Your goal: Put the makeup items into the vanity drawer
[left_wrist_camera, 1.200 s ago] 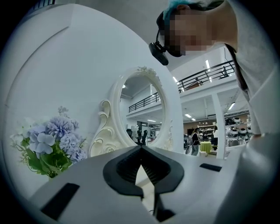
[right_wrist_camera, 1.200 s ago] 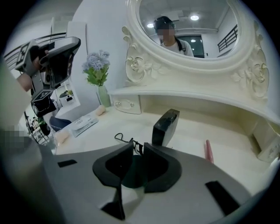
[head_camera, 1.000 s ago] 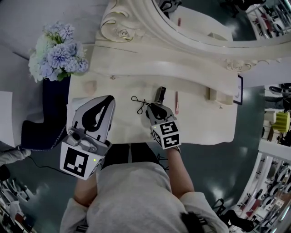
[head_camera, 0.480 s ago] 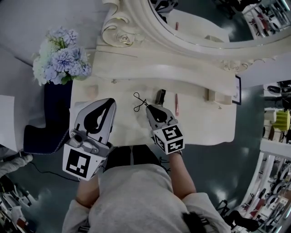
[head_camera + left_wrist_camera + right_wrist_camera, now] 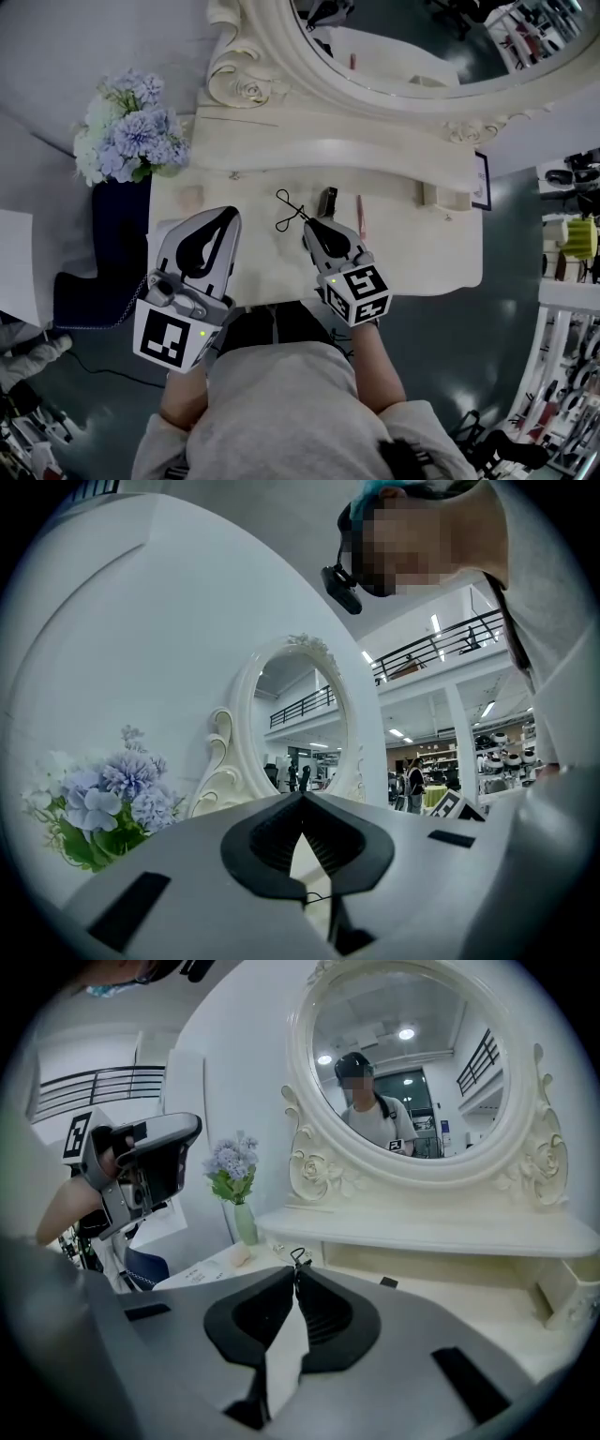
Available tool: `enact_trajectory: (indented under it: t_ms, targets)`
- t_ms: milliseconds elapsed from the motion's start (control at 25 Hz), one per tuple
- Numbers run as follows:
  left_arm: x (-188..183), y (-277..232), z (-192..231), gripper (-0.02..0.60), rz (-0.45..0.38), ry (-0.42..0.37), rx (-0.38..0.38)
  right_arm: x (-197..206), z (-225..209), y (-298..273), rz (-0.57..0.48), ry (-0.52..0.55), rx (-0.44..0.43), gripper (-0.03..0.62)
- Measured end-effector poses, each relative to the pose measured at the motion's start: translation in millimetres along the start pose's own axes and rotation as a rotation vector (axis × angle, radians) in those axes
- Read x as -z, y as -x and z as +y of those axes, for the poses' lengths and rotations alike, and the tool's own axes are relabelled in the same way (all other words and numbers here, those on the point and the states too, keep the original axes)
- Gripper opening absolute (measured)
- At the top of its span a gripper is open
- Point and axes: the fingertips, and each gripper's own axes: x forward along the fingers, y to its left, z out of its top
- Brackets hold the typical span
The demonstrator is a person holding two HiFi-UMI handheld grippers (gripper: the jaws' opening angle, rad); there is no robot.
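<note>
The person holds both grippers side by side in front of the torso, pointing forward on bare forearms (image 5: 373, 361). The left gripper (image 5: 228, 215) has its fingers (image 5: 262, 841) closed tip to tip, empty. The right gripper (image 5: 310, 226) has its fingers (image 5: 328, 1312) likewise pressed together, gripping nothing. The marker cubes (image 5: 172, 335) face upward.

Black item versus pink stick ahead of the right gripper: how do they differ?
The black item is dark and stubby; the pink stick is pale and far thinner. The pink stick looks longer than the black item. The black item lies just beyond the right gripper; the pink stick lies further to the right. Both lie flat on the vanity top, roughly parallel, neither held.
</note>
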Motion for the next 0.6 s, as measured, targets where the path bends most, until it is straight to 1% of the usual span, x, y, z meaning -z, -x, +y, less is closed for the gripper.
enact_trajectory:
  t_ms: [120, 320, 440, 600]
  targets:
    - [1, 2, -4, 0.014, 0.001, -0.003, 0.012, -2, 2, 7, -0.022, -0.016, 0.005, 0.034]
    - [0, 3, -6, 0.014, 0.007, -0.001, 0.033, -16, 2, 18, -0.094, -0.057, 0.025, 0.034]
    - [-1, 3, -11, 0.014, 0.006, -0.010, 0.051, -23, 2, 27, -0.130, -0.071, 0.045, 0.034]
    - [-4, 2, -16, 0.014, 0.003, 0.006, 0.075, -33, 2, 41, -0.175, -0.082, 0.077, 0.034]
